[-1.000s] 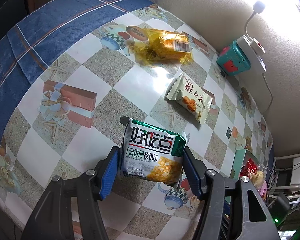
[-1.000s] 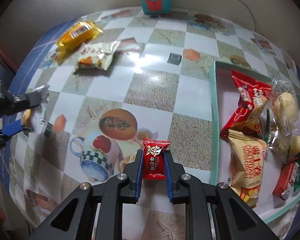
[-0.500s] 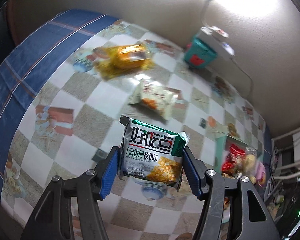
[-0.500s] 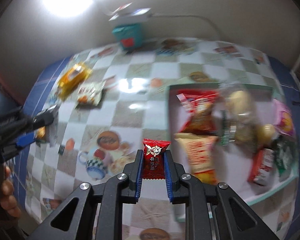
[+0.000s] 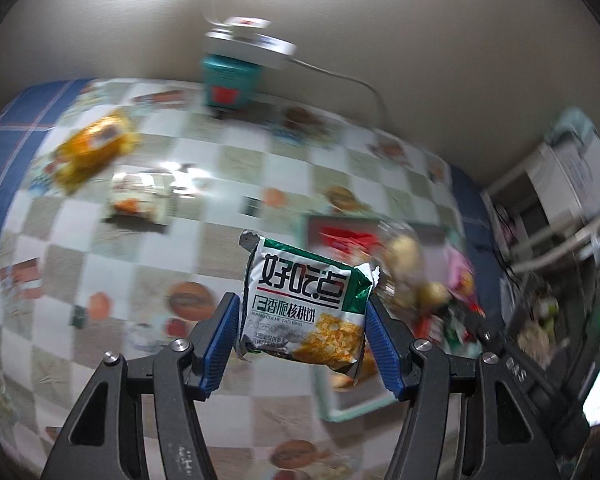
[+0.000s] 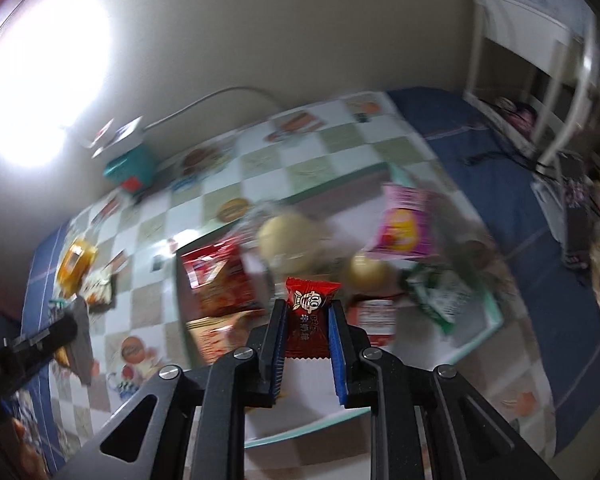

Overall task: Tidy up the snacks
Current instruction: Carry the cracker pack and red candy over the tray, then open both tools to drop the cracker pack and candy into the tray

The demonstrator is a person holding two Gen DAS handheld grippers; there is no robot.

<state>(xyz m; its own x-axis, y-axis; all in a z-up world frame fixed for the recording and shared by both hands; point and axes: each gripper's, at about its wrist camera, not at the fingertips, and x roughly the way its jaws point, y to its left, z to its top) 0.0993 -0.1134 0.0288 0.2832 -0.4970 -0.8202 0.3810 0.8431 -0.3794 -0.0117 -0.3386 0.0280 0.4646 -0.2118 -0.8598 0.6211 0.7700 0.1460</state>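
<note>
Right wrist view: your small red foil candy packet [image 6: 309, 320] sits clenched in the right gripper [image 6: 307, 334], hanging over the mint-rimmed white tray [image 6: 494, 312] for dropping in; the left gripper [image 5: 300, 340] grasps the green-and-white biscuit pack [image 5: 306, 304] by its sides, just short of that tray.

Your left tool [image 5: 302, 330] clamps a packet [image 5: 304, 304], angled down; your right tool [image 6: 307, 330] pinches a red sachet [image 6: 309, 320].

beige wall [image 5: 420, 40], bright lamp glare [image 6: 40, 80], white shelving [image 6: 540, 80]
</note>
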